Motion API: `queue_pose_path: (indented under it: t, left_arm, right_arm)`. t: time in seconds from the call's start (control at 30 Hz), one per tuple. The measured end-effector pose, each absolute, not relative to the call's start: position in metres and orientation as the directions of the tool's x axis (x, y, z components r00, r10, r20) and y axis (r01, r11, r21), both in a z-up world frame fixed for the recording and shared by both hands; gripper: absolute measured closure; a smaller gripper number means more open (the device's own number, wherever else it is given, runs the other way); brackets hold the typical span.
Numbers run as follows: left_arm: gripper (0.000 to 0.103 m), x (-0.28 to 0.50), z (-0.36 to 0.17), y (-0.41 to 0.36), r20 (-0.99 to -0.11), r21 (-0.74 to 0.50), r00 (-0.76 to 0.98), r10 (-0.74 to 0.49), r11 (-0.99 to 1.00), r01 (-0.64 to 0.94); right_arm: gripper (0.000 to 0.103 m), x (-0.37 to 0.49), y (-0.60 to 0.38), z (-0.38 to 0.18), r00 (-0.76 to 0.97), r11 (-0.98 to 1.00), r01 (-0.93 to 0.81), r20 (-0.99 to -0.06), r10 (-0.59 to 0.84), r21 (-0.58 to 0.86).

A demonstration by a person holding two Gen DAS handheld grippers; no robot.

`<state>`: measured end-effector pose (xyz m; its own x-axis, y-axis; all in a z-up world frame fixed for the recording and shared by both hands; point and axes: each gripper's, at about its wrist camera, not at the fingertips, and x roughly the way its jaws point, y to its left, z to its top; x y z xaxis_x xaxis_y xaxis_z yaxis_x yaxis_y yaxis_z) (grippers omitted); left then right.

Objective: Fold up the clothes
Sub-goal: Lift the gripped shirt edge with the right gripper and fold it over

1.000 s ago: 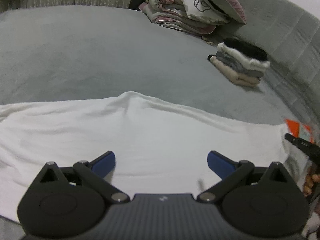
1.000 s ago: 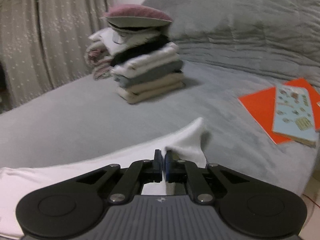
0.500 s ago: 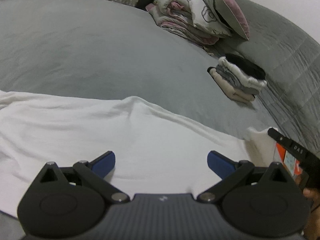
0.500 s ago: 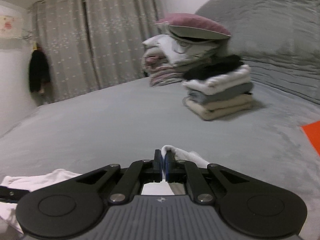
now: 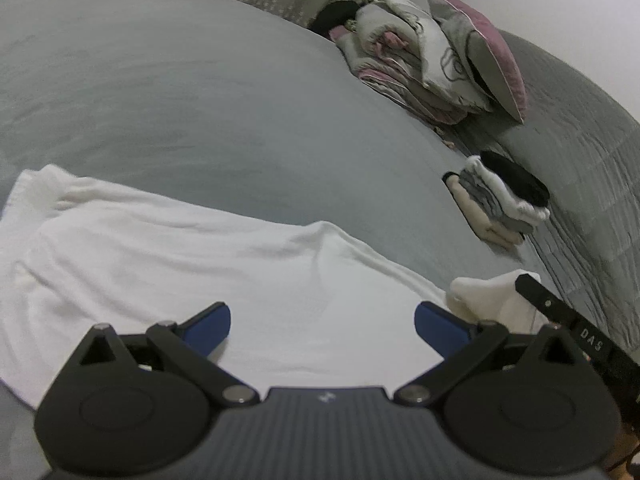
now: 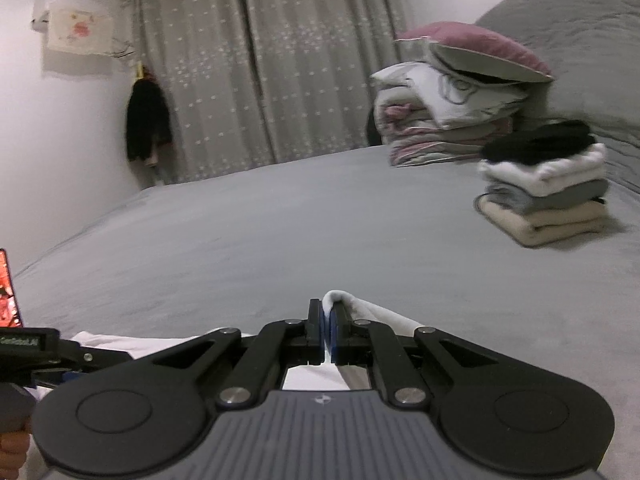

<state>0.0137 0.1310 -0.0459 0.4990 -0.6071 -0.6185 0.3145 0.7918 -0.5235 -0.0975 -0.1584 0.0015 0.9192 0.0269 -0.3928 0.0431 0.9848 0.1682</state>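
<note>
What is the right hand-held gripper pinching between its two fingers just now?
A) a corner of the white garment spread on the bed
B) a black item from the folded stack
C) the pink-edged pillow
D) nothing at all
A: the right hand-held gripper is shut with a fold of the white garment poking up between its fingers, and the left wrist view shows that lifted corner beside it.

Black claw [image 5: 322, 326] linkages, silver screws, blue pads [image 5: 210, 326], ribbed grey housing.
</note>
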Motion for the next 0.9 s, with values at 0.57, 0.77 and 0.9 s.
queue_pose_path:
  t: [0.57, 0.77, 0.9]
  left_arm:
    - [0.002, 0.002, -0.047, 0.193, -0.631, -0.509, 0.563, -0.534, 0.832, 0.219]
    - [0.007, -0.015, -0.048, 0.221, -0.632, -0.505, 0.579, -0.515, 0.841, 0.197]
    - [0.014, -0.024, -0.05, 0.243, -0.626, -0.521, 0.592, -0.507, 0.837, 0.167]
  right_arm:
    - [0.097, -0.053, -0.071, -0.013, 0.89, 0.969, -0.145, -0.401, 0.217, 0.201]
    - [0.097, -0.044, -0.039, -0.016, 0.875, 0.954, -0.198, -0.397, 0.276, 0.225]
    - [0.097, -0.039, -0.018, -0.02, 0.862, 0.943, -0.235, -0.398, 0.314, 0.235]
